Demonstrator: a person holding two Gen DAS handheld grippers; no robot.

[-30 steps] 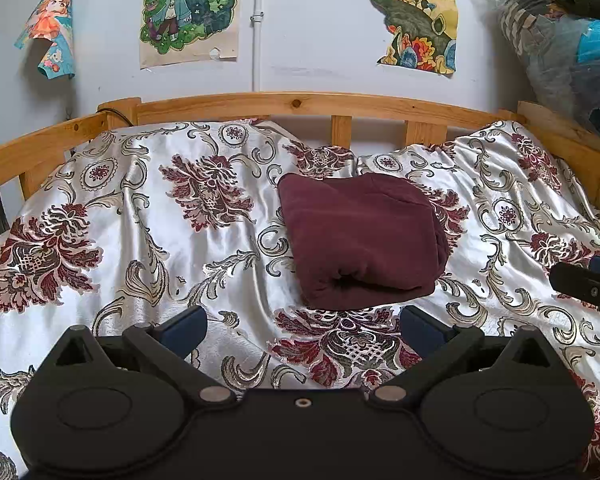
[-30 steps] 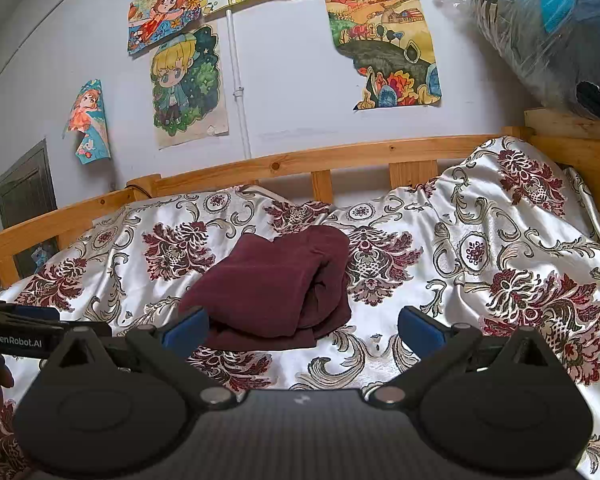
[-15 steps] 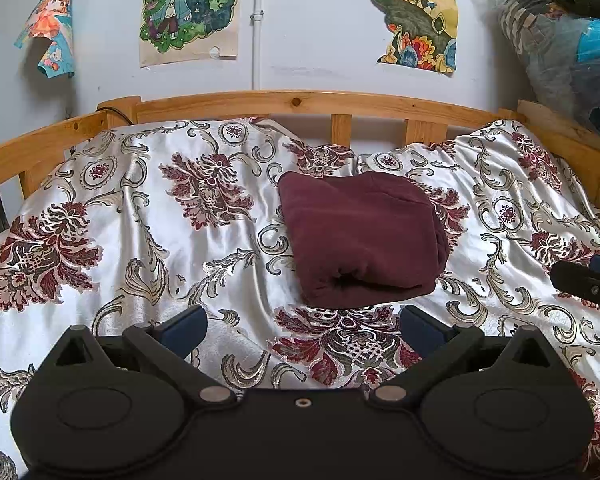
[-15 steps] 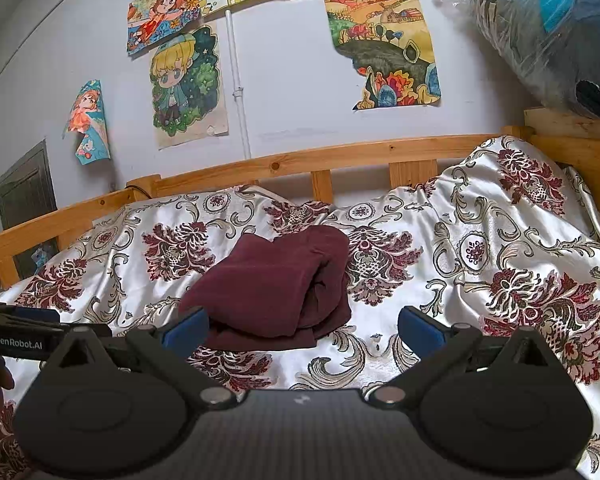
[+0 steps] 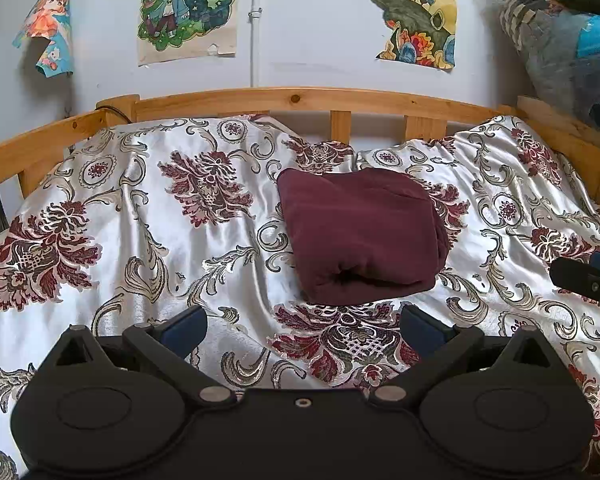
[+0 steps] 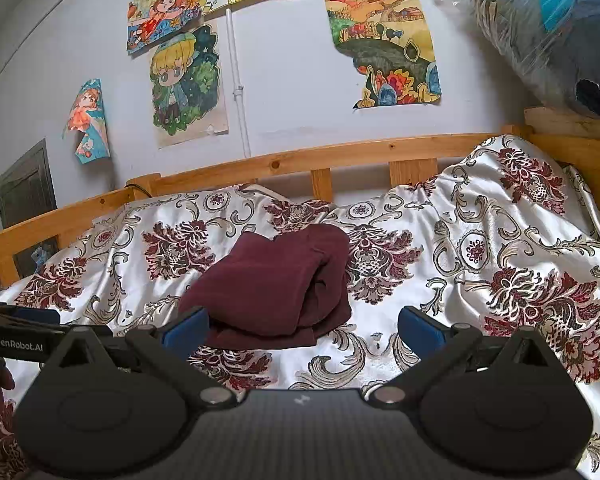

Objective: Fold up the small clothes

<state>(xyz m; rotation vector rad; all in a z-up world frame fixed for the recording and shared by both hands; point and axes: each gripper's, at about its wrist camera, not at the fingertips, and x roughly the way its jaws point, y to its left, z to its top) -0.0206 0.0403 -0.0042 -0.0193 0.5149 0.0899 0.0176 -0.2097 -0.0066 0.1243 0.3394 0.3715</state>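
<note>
One folded maroon garment point(image 5: 362, 236) lies on the bed's floral satin bedspread point(image 5: 140, 240), near the centre and just in front of the wooden headboard rail point(image 5: 292, 100). Its rounded fold faces the left claw point(image 5: 302, 326); layered edges show on its right side in the right wrist view point(image 6: 276, 284).

Two claws are present. The left claw has its jaws spread wide, holding nothing, just short of the garment. The right claw point(image 6: 302, 328) is likewise spread and empty, with its left blue fingertip point(image 6: 186, 330) overlapping the garment's near corner in view; contact cannot be determined.

Four drawings hang on the wall point(image 6: 292, 80) behind the headboard rail.
</note>
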